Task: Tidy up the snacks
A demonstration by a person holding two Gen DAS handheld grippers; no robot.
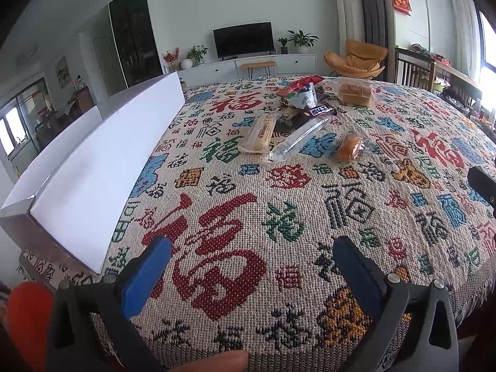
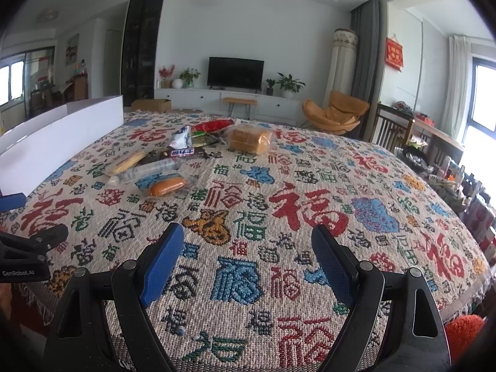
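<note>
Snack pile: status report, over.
Left gripper and right gripper open, empty. Snack pile untouched on tablecloth, white box beside it. Path clear.

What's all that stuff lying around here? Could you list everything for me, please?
white box: one, white, left edge of the table.
tablecloth: one, beige with woven coloured characters, covering the table.
bread pack: one, golden loaf in clear wrap, far side of the snack pile.
round bun: one, orange-brown in clear wrap, nearest snack.
clear sleeve: one, see-through, beside the bun.
biscuit pack: one, pale yellow, left of the sleeve.
dark bar: one, brown with white label, mid-pile.
red packet: one, red, pile's back.
left gripper: open, empty.
right gripper: open, empty.
</note>
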